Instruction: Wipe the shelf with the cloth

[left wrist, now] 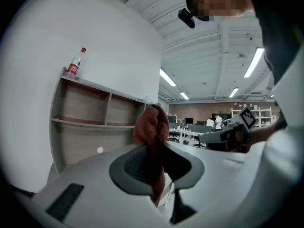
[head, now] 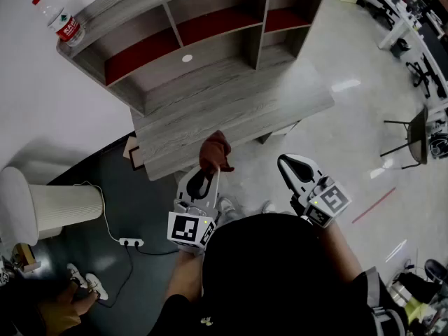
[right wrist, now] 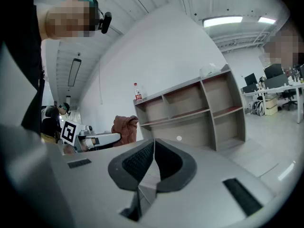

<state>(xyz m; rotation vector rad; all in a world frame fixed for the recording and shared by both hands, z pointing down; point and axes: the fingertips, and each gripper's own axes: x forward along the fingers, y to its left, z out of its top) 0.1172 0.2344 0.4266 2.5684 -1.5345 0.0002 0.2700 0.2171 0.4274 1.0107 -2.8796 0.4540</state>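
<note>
A grey wooden shelf (head: 210, 68) with red inner boards stands on a desk against the white wall. It also shows in the left gripper view as the shelf (left wrist: 90, 118) and in the right gripper view as the shelf (right wrist: 199, 108). My left gripper (head: 210, 170) is shut on a reddish-brown cloth (head: 215, 152), held just before the desk's front edge. The cloth (left wrist: 152, 127) bunches above the jaws; from the right it appears as the cloth (right wrist: 124, 127). My right gripper (head: 292, 166) hangs to the right, off the desk, jaws closed together on nothing.
A water bottle (head: 59, 21) with a red cap stands on the shelf's top left corner. A white cylindrical bin (head: 49, 205) and a power strip (head: 131, 242) lie on the floor at left. Office chairs (head: 413, 135) and desks fill the far right.
</note>
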